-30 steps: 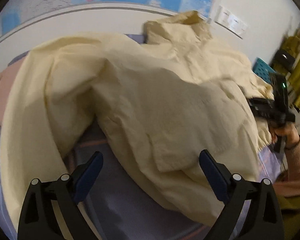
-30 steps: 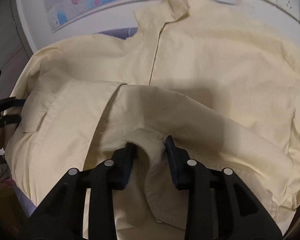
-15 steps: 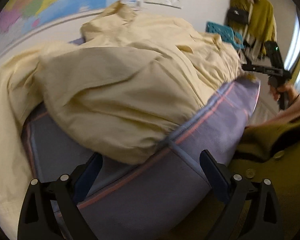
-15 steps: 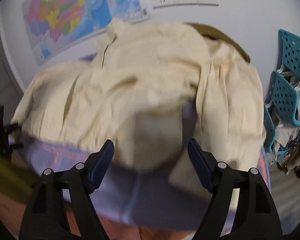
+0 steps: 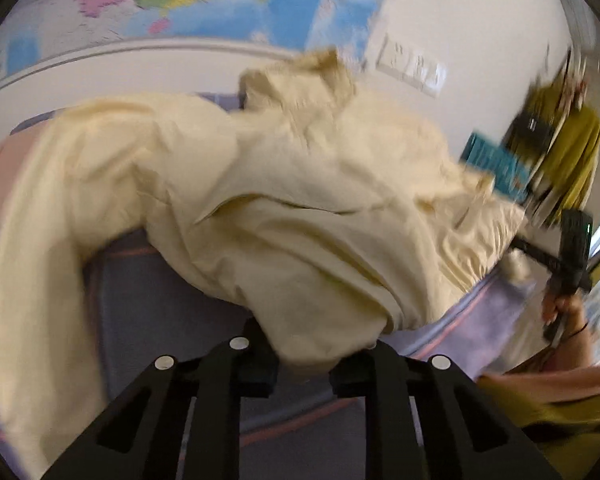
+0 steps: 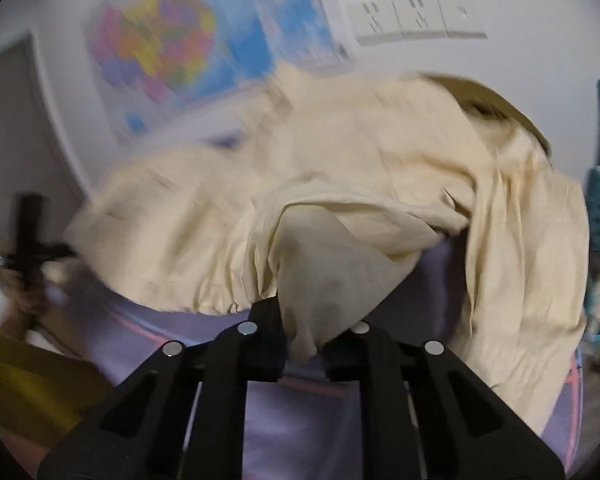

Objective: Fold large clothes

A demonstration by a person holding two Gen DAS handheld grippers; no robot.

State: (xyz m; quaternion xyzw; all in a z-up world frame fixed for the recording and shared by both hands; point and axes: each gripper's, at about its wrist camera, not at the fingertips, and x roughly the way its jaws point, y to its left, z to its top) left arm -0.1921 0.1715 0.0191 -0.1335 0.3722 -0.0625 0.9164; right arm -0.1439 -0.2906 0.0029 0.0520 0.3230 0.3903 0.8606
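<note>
Pinching the hem of the cream jacket (image 5: 300,200), the left gripper (image 5: 304,364) has narrow jaws; the right gripper (image 6: 304,344) apparently grips another fold, though blurred.

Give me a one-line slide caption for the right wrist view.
Right gripper shut on the hem of a cream jacket spread over a lavender sheet.

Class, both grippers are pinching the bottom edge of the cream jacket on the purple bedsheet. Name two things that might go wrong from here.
1. The left gripper and right gripper each hold only a small bunch of the cream jacket; it may slip from the jaws when lifted.
2. One sleeve hangs over the purple bedsheet edge and may drag or skew the fold.
</note>
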